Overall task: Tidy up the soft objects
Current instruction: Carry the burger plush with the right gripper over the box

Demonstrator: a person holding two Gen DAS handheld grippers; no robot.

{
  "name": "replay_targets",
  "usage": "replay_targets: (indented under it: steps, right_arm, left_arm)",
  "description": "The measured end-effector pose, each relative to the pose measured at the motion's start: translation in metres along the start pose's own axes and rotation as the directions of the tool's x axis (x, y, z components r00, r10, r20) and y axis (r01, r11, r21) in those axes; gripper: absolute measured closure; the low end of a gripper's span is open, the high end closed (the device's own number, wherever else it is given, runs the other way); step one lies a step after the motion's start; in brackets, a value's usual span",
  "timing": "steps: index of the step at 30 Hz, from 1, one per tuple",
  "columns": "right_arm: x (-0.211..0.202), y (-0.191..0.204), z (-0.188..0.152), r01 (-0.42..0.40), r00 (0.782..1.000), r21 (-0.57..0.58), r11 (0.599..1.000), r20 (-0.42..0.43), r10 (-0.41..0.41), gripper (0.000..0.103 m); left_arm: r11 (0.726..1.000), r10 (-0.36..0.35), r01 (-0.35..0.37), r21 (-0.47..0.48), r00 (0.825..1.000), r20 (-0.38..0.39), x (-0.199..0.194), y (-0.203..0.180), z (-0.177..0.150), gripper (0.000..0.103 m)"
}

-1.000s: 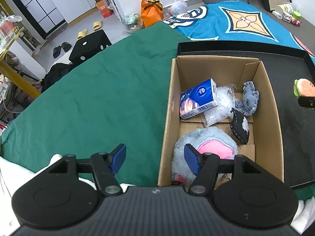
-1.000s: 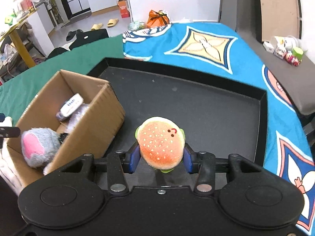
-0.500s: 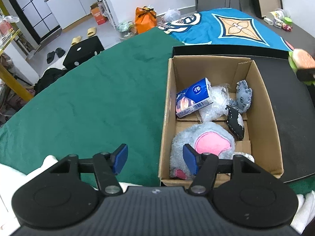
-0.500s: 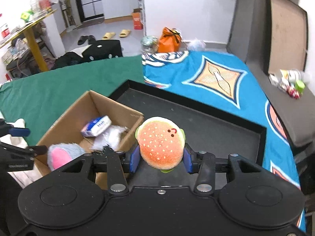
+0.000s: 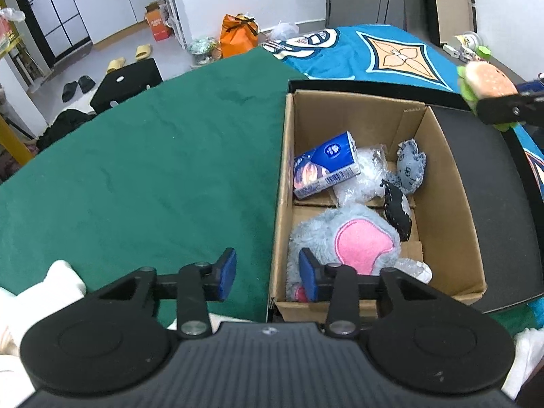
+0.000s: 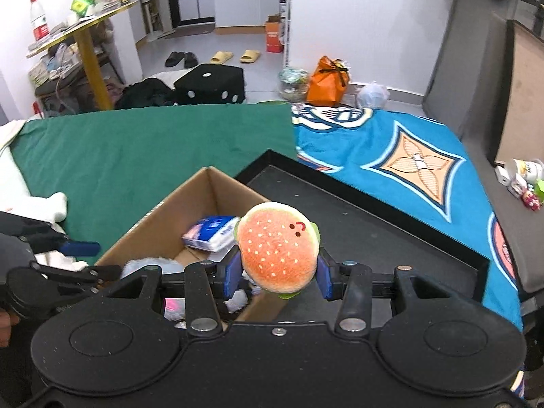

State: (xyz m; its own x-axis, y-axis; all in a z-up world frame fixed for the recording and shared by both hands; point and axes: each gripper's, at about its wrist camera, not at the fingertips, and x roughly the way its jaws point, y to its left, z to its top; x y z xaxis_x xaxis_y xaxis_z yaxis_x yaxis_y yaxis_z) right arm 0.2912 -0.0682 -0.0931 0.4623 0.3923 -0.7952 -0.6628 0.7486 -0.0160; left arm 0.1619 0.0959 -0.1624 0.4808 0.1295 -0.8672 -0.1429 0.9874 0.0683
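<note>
1. The right gripper (image 6: 277, 277) clamps the plush hamburger (image 6: 277, 246) by its sides, held above the near corner of the cardboard box (image 6: 149, 234).
2. The left gripper (image 5: 267, 273), jaws closing with nothing between them, straddles the box's left wall.
3. Risk: an early release could bounce the hamburger off the rim onto the black tray (image 6: 391, 238).
4. Risk: the closing left jaws could pinch the wall and shift the box.
</note>
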Motion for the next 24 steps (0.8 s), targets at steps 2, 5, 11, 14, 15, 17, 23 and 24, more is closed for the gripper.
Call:
replay_targets:
  steps: [2,5,11,14,15,17,23,24]
  right_arm:
    - [0.005,0.010,0.002,-0.008,1.000,-0.026,1.000,-0.010,0.008,0.059]
    - [0.012,0.022,0.004,-0.010,1.000,-0.057,0.998,-0.027,0.009,0.059]
    - [0.028,0.043,0.006,-0.018,0.998,-0.107,0.994,-0.065,0.011,0.059]
    - [0.035,0.054,0.006,-0.025,0.997,-0.143,0.989,-0.079,0.013,0.059]
    - [0.037,0.057,0.006,-0.032,0.996,-0.156,0.987,-0.085,0.018,0.059]
    - [0.042,0.063,0.006,-0.039,0.995,-0.180,0.983,-0.099,0.021,0.059]
    - [0.050,0.078,0.006,-0.071,0.992,-0.218,0.973,-0.122,0.045,0.054]
    - [0.050,0.080,0.006,-0.067,0.991,-0.227,0.972,-0.125,0.039,0.052]
  left_arm:
    - [1.000,-0.014,0.014,0.003,1.000,-0.008,0.003,-0.001,-0.001,0.073]
    - [1.000,-0.029,0.029,0.000,0.999,-0.016,0.007,0.000,-0.003,0.077]
    - [0.999,-0.051,0.050,-0.015,0.998,-0.042,0.017,0.005,-0.005,0.089]
    - [0.998,-0.067,0.066,-0.022,0.997,-0.040,0.019,0.007,-0.007,0.091]
    - [0.997,-0.072,0.071,-0.027,0.997,-0.040,0.019,0.008,-0.008,0.091]
    - [0.996,-0.083,0.082,-0.039,0.996,-0.039,0.020,0.010,-0.008,0.091]
    - [0.994,-0.096,0.094,-0.048,0.995,-0.039,0.024,0.011,-0.008,0.091]
    - [0.994,-0.098,0.096,-0.050,0.994,-0.039,0.025,0.012,-0.008,0.091]
